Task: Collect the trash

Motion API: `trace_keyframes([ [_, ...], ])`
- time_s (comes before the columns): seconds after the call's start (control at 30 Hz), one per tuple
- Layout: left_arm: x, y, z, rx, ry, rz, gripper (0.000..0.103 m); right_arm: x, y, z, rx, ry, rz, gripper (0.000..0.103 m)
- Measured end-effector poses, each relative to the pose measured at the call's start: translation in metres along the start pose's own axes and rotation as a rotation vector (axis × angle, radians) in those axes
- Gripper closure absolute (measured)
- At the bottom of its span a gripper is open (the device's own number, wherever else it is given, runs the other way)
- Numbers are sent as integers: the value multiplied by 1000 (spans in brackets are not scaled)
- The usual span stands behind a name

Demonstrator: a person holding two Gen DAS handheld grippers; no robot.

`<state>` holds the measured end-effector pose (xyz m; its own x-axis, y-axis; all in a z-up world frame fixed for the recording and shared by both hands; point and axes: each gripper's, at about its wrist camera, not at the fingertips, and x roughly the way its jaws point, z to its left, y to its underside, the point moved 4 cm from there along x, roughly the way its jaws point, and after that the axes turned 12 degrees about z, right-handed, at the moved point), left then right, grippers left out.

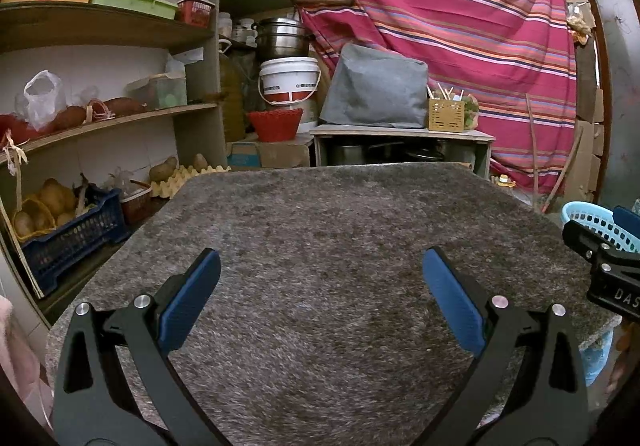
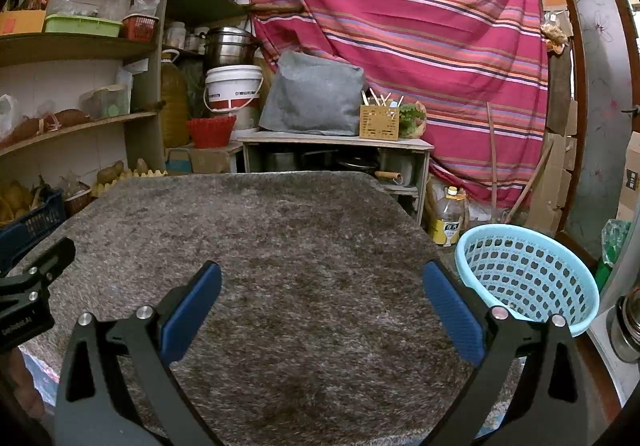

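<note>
My left gripper (image 1: 320, 266) is open and empty, held above a table covered with a grey shaggy mat (image 1: 320, 214). My right gripper (image 2: 322, 278) is open and empty over the same mat (image 2: 260, 214). A light blue plastic basket (image 2: 528, 270) stands just past the table's right edge, close to my right gripper's right finger; it looks empty. Its rim also shows at the right edge of the left wrist view (image 1: 592, 222), partly behind the right gripper's body (image 1: 604, 258). No trash shows on the mat in either view.
Wooden shelves (image 1: 120, 118) with bags, crates and potatoes line the left. A low cabinet (image 2: 336, 150) with a grey cover and a wooden utensil holder (image 2: 379, 122) stands behind the table. A striped red cloth (image 2: 400, 26) hangs at the back. A yellow oil bottle (image 2: 450, 216) stands on the floor.
</note>
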<state>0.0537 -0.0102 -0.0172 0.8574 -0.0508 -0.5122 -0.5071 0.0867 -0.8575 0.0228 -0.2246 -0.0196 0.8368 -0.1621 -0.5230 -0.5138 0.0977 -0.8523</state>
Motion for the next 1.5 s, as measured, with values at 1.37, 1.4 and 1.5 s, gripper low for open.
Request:
trace_keyframes([
  [1.37, -1, -1, -1, -32, -7, 0, 5, 0, 0, 3, -11, -13, 2, 4],
  [1.4, -1, -1, 0, -31, -7, 0, 5, 0, 0, 3, -11, -13, 3, 4],
  [1.5, -1, -1, -1, -31, -6, 0, 5, 1, 0, 4, -10, -13, 7, 4],
])
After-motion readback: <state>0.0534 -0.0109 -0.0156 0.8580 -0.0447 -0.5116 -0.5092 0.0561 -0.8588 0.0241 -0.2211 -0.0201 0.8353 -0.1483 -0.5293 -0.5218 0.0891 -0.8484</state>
